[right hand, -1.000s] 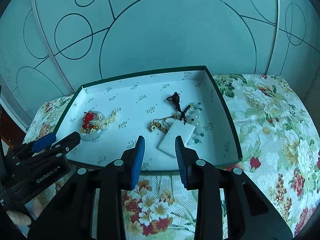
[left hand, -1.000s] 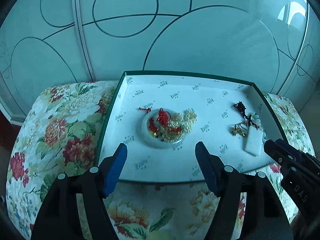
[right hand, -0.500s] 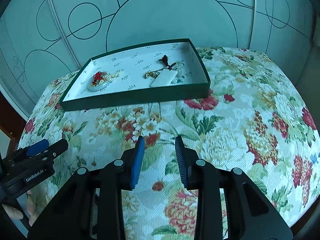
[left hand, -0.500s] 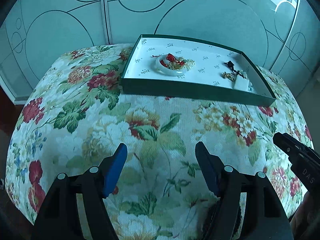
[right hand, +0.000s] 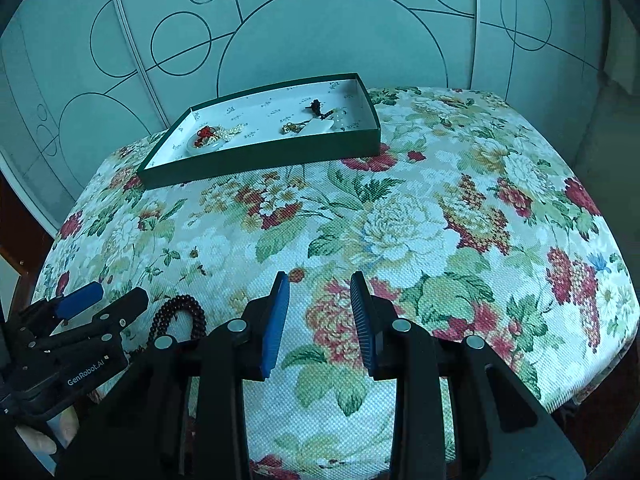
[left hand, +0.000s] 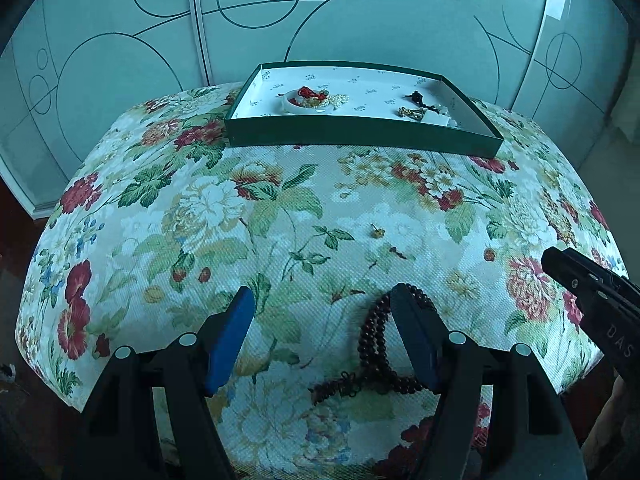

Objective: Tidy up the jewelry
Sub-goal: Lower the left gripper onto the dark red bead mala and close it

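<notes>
We hold our left gripper [left hand: 322, 332] low over the near edge of the flowered cloth [left hand: 280, 208] that covers the desk, and its fingers [left hand: 230, 330] are spread wide and grasp nothing. The dark bead bracelet [left hand: 372, 344] lies on the cloth just beside the inner face of the right finger of this gripper, so it is toward the right side of the gap and not in the middle. Its loop is long and narrow, and the long axis runs away from us, almost along the fingers; a knotted tassel end lies toward us and to the left.

Our right gripper [right hand: 320, 316] is also released, with a narrower gap, and it holds nothing. From its view the bracelet [right hand: 178, 316] is off to the left, between the two grippers, and nearer to the left one. We judge that the left gripper should take the bracelet, after a small shift to the right to center it.

The green box [left hand: 360, 136] stands well apart at the far side of the desk. Inside it, on the left, a small white dish [left hand: 306, 105] carries red cord and pearls. On the right lie a dark cord piece, a gold chain and a white pendant [left hand: 436, 118].

Two tiny pieces [left hand: 377, 233] lie on the cloth between the bracelet and the box; we cannot tell what they are.
</notes>
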A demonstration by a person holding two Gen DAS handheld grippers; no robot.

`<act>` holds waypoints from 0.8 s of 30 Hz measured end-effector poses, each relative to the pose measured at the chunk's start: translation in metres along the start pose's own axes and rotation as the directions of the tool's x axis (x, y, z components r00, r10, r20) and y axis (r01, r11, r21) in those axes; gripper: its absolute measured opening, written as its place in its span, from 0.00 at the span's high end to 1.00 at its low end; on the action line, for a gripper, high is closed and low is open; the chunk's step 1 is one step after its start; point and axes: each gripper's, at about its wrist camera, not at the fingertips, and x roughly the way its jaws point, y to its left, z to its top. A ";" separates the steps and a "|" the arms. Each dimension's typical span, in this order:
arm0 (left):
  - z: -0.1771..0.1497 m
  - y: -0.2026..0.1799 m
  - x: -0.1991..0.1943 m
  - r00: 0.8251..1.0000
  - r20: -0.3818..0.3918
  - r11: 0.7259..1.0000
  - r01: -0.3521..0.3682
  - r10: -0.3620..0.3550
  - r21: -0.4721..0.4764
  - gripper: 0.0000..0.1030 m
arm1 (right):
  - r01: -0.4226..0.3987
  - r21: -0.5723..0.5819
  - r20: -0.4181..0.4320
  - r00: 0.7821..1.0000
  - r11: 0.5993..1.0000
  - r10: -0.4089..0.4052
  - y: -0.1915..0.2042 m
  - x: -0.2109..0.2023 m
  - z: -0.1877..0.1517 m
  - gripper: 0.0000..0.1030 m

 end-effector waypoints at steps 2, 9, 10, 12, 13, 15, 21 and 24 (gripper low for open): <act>-0.004 -0.006 -0.002 1.000 0.001 1.000 0.005 -0.005 0.005 0.32 | 0.003 0.012 0.001 1.000 1.000 -0.003 -0.005 -0.004 -0.005 0.69; -0.012 -0.030 0.000 1.000 0.000 0.999 0.018 -0.018 0.034 0.32 | 0.009 0.046 0.018 1.000 0.999 -0.010 -0.021 -0.015 -0.013 0.69; -0.013 -0.033 0.001 1.000 0.000 0.999 0.019 -0.019 0.037 0.32 | 0.009 0.051 0.020 1.000 0.999 -0.010 -0.023 -0.016 -0.014 0.69; -0.014 -0.039 0.003 1.000 0.002 0.999 0.016 -0.016 0.050 0.32 | 0.008 0.059 0.024 1.000 0.998 -0.009 -0.028 -0.018 -0.015 0.69; -0.015 -0.042 0.004 1.000 0.002 0.998 0.012 -0.012 0.055 0.28 | 0.007 0.062 0.025 1.000 0.998 -0.009 -0.029 -0.018 -0.015 0.68; -0.017 -0.044 0.007 1.000 0.003 0.999 0.012 -0.012 0.053 0.26 | 0.005 0.070 0.025 1.000 0.998 -0.007 -0.033 -0.019 -0.016 0.68; -0.024 -0.051 0.015 1.000 -0.014 0.998 0.010 -0.009 0.067 0.26 | -0.001 0.085 0.025 1.000 0.996 -0.001 -0.037 -0.019 -0.020 0.68; -0.026 -0.051 0.020 1.000 -0.024 0.998 0.020 -0.019 0.067 0.26 | -0.002 0.087 0.026 1.000 0.996 0.000 -0.037 -0.018 -0.020 0.68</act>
